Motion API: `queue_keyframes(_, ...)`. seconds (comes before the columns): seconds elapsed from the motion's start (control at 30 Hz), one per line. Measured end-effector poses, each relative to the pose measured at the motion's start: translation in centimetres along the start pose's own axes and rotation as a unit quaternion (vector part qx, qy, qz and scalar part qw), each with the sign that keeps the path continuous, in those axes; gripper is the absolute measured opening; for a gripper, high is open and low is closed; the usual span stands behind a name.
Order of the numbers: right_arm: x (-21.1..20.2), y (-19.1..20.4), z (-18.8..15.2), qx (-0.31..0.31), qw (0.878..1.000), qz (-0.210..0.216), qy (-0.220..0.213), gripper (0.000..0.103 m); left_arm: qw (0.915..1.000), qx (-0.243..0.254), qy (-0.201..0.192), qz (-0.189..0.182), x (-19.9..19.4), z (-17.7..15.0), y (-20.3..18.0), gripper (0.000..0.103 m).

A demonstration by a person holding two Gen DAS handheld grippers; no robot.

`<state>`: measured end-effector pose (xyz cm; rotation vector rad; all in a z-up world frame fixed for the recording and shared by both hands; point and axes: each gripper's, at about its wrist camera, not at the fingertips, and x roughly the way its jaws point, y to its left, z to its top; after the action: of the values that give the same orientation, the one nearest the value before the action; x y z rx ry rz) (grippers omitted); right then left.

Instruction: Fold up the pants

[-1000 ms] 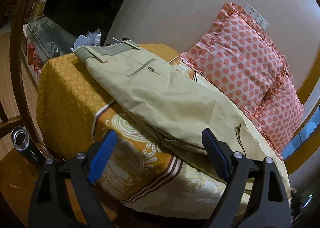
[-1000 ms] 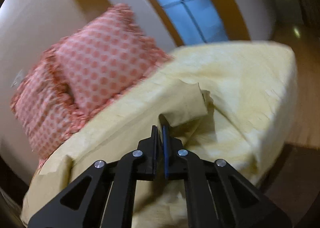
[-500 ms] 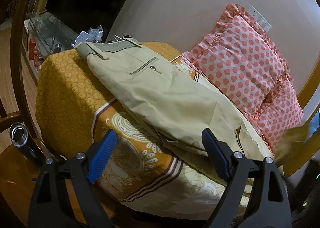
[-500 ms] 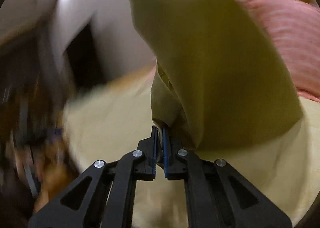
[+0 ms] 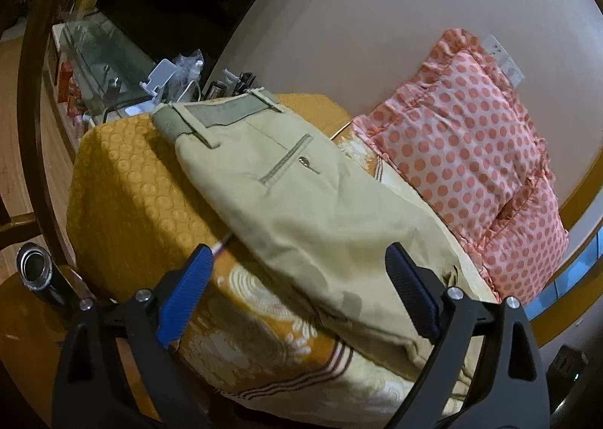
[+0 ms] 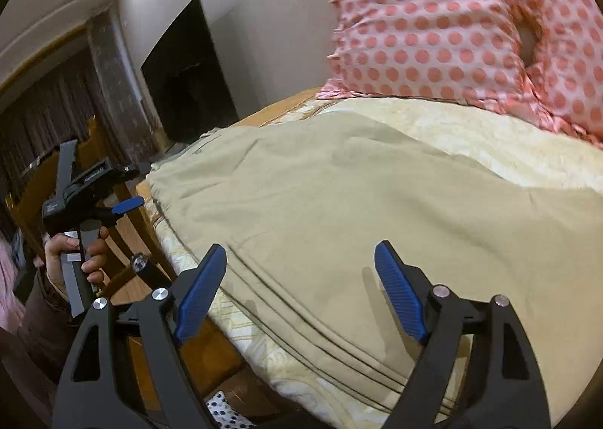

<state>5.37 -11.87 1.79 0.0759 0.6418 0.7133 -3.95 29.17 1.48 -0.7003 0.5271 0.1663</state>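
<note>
Beige pants (image 5: 301, 203) lie folded over on the bed, waistband at the far left end, back pocket up. They also fill the middle of the right wrist view (image 6: 358, 210), with layered edges near the bed's front. My left gripper (image 5: 301, 293) is open and empty, just in front of the pants' near edge. My right gripper (image 6: 301, 289) is open and empty, hovering over the folded leg end. The left gripper also shows in the right wrist view (image 6: 128, 203), held by a hand at the left.
Two pink polka-dot pillows (image 5: 471, 157) lean on the wall behind the pants. An orange patterned bedspread (image 5: 124, 195) covers the bed. A glass table (image 5: 101, 52) with clutter stands beyond the bed's end. A metal cylinder (image 5: 34, 270) and wooden frame sit at left.
My right gripper carried the leg end over onto the pants, let go and opened. The left gripper stayed open and moved slightly closer.
</note>
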Motion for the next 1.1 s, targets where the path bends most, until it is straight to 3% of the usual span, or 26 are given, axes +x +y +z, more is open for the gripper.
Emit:
queue_keyframes(0.3,-2.1,-1.4,-0.2,0.028,0.999,0.011,-0.038,0.083,0.9968,-0.066,0.044,0.006,3.6,4.5,1.1,0.093)
queue_keyframes(0.33,-2.4,-1.8,-0.1,0.032,0.998,0.011,-0.044,0.083,0.996,-0.077,0.044,0.013,4.1,5.1,1.4,0.077)
queue_keyframes(0.37,-2.8,-2.2,-0.1,0.035,0.998,0.01,-0.048,0.083,0.9952,-0.079,0.049,0.031,4.6,5.4,1.4,0.041)
queue_keyframes(0.4,-3.2,-2.6,-0.1,0.04,0.998,0.01,-0.054,0.083,0.9945,-0.07,0.057,0.053,5.3,5.7,1.3,0.025)
queue_keyframes(0.43,-4.1,-3.4,-0.2,0.047,0.997,0.008,-0.064,0.083,0.9945,-0.047,0.055,0.076,5.8,6.0,0.7,0.017)
queue_keyframes(0.57,-7.0,-6.0,-0.5,0.074,0.992,-0.011,-0.1,0.083,0.9912,0.064,0.016,0.114,5.2,6.5,-4.4,0.011)
queue_keyframes(0.7,-10.6,-9.1,-0.8,0.114,0.982,-0.046,-0.143,0.083,0.9819,0.182,-0.025,0.045,2.6,5.8,-13.9,0.009)
queue_keyframes(0.77,-12.2,-10.5,-1.1,0.132,0.976,-0.063,-0.161,0.083,0.9657,0.257,-0.033,-0.014,1.0,3.5,-20.0,0.009)
queue_keyframes(0.83,-14.0,-12.0,-1.6,0.158,0.968,-0.077,-0.18,0.085,0.9385,0.334,-0.031,-0.082,-0.4,-0.3,-25.2,0.009)
queue_keyframes(0.9,-15.3,-13.7,-2.3,0.194,0.959,-0.074,-0.193,0.086,0.9107,0.387,-0.005,-0.145,-1.1,-4.5,-28.6,0.009)
queue_keyframes(0.97,-16.0,-15.5,-3.1,0.237,0.949,-0.059,-0.198,0.088,0.8769,0.437,0.048,-0.194,-1.0,-9.9,-30.9,0.009)
queue_keyframes(1.03,-16.0,-17.3,-4.0,0.284,0.939,-0.035,-0.191,0.088,0.8435,0.476,0.112,-0.222,0.0,-15.3,-31.8,0.009)
queue_keyframes(1.1,-15.2,-18.2,-4.6,0.314,0.933,-0.008,-0.174,0.088,0.8153,0.5,0.173,-0.236,1.1,-19.7,-31.5,0.009)
